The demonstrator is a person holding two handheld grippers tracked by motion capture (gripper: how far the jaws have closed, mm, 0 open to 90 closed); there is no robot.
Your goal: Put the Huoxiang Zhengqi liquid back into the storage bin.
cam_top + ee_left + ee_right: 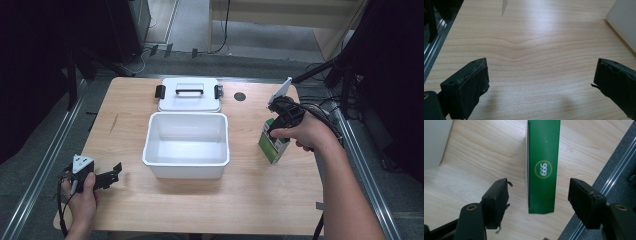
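A green carton [274, 143] with a white side stands on the wooden table [250, 195], right of the white bin. In the right gripper view the carton's green face [543, 167] with a round "999" mark lies between the jaws, with a gap on each side. My right gripper [272, 131] is open around the carton's top and does not press it. My left gripper [117, 171] rests near the table's front left corner, held in a hand. Its jaws stand wide open over bare wood [541, 82], nothing between them.
An open white bin [185, 170] sits mid-table, its corner visible in the left gripper view [624, 22] and the right gripper view [434, 140]. Its lid [189, 95] with black handle and clips lies behind it. A small dark disc [240, 96] sits near the back edge. Metal rails run beside the table.
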